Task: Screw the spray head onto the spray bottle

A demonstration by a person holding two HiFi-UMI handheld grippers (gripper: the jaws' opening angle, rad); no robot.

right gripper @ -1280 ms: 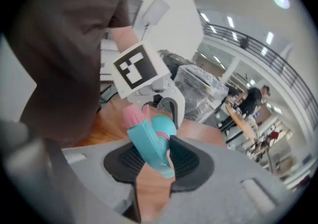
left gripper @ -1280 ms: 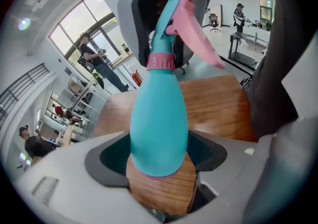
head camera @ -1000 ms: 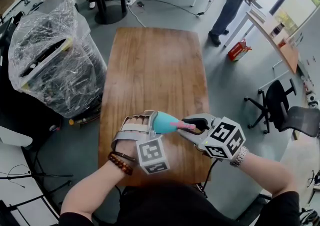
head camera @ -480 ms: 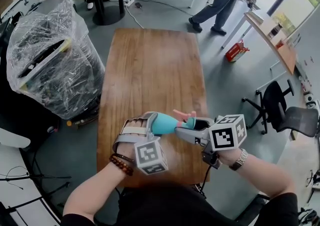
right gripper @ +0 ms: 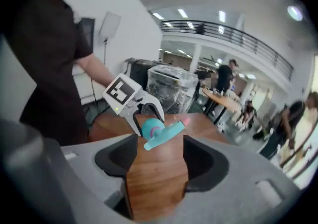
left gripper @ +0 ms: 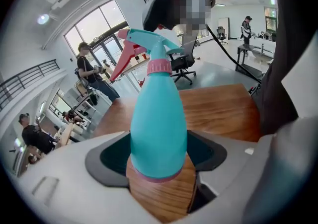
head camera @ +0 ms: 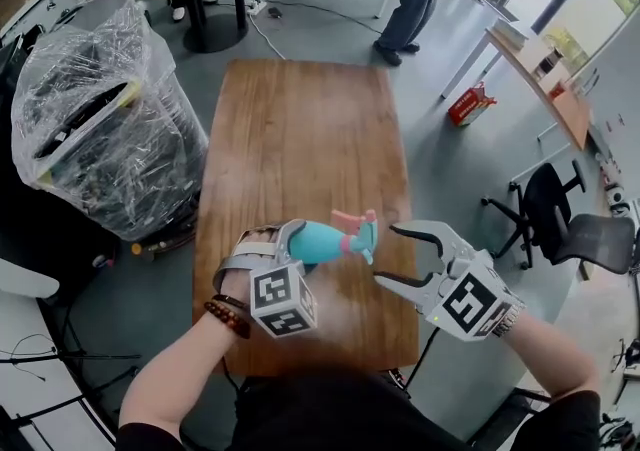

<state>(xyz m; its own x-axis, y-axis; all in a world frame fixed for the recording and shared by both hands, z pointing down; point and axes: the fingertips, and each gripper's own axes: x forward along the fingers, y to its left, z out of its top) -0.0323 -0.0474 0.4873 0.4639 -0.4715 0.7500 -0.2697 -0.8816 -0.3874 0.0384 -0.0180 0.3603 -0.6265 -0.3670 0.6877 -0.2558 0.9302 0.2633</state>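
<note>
Head view, spray bottle: the teal spray bottle (head camera: 318, 241) is held clear of the bench (head camera: 300, 129), above its near end. It lies roughly level, with its neck toward the bench's right edge.
Spray head: the teal spray head (head camera: 358, 227), with a pink trigger, sits on the bottle's neck over a pink collar. How tight it is cannot be told.
Left tongs: the left tongs (head camera: 288, 237) pinch the bottle's wide lower body. In the left gripper view the bottle (left gripper: 158, 128) stands between both pads, its base nearest the camera and the spray head (left gripper: 149, 44) farthest from it.
Right tongs: the right tongs (head camera: 387, 255) are spread wide, their jaws having just been opening, and nothing is between them. In the right gripper view only bench wood shows in the gap.
Bottle relative to right tongs: the spray head is just beside the right tongs' fingertips but apart from them. In the right gripper view the bottle (right gripper: 149, 127) and spray head (right gripper: 166, 133) lie beyond the jaws.
</note>
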